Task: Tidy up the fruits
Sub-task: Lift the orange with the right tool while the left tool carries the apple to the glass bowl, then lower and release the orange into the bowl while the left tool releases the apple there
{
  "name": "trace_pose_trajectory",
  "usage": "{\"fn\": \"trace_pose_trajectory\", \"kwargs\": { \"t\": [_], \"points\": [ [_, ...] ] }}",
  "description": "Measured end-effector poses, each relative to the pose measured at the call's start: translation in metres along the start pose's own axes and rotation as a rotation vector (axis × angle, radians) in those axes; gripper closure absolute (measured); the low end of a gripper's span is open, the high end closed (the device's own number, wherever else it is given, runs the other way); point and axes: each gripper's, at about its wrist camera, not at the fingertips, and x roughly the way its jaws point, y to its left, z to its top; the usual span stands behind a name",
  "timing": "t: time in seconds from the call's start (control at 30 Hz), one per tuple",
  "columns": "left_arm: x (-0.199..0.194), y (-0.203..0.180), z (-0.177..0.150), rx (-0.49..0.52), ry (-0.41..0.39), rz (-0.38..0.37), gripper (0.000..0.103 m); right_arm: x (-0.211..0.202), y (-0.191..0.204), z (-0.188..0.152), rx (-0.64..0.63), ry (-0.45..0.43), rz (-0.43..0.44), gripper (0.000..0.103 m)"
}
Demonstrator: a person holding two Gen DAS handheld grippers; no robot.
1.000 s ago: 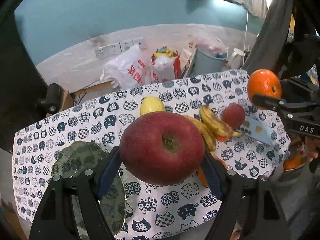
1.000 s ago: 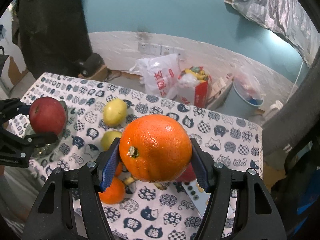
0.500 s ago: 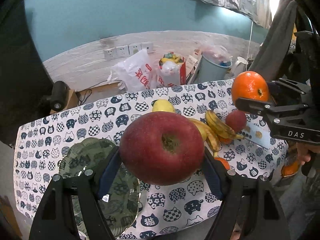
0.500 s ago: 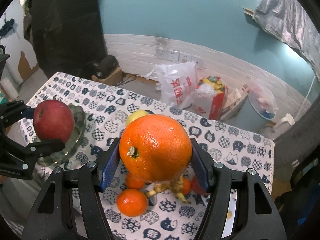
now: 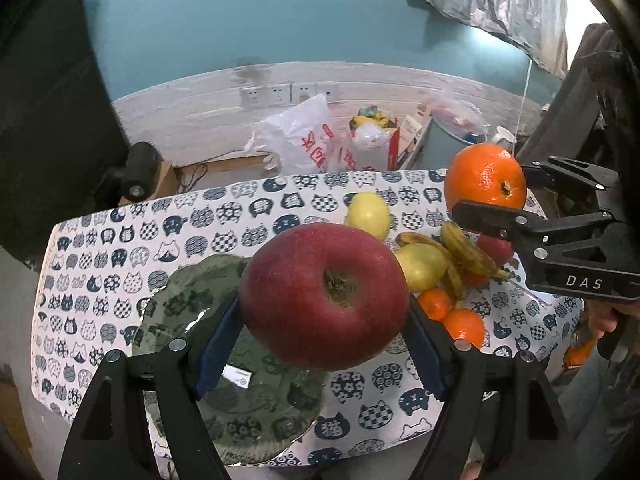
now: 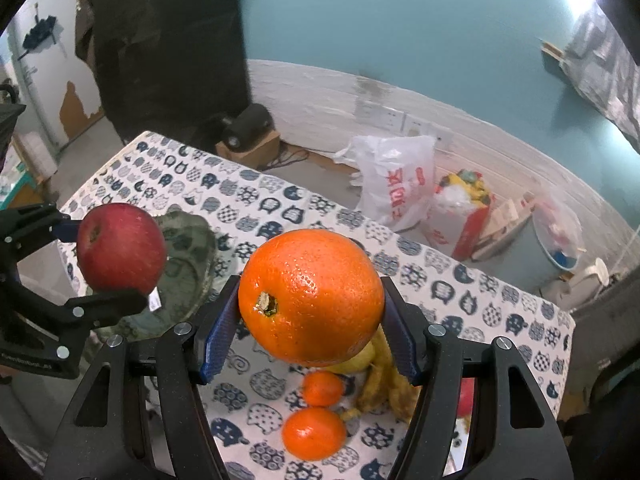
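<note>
Left gripper (image 5: 324, 344) around red apple (image 5: 324, 296), above green plate (image 5: 180, 312).

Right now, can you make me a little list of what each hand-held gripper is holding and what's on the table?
left hand-held gripper: shut on the red apple
right hand-held gripper: shut on the big orange
height: both fruits held up above the table
plate: green glass, no fruit in it
tablecloth: white with cat faces
fruit left on table: bananas, lemon, small oranges

Black plastic tongs (image 5: 324, 344), blue textured pads (image 5: 216, 344), silver screws, white "DAS" lettering on right tongs (image 5: 490, 204).
</note>
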Motion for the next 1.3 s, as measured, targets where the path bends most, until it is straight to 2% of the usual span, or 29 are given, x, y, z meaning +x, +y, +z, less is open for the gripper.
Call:
{"fn": "trace_pose_trajectory", "kwargs": {
  "t": [0.37,0.83,1.1,1.3],
  "points": [
    [0.0,0.041,-0.016,-0.075,0.017,0.032,0.024,0.024,0.044,0.022,-0.055,0.021,0.061,0.037],
    [0.012,0.091,-0.047,-0.159,0.076,0.098,0.024,0.062,0.098,0.035,-0.134,0.077,0.12,0.037],
    [0.035,0.108,-0.064,-0.201,0.161,0.108,0.024,0.088,0.122,0.037,-0.143,0.134,0.162,0.037],
    [0.056,0.122,-0.082,-0.235,0.235,0.125,0.024,0.115,0.128,0.025,-0.124,0.216,0.197,0.037]
  ]
}}
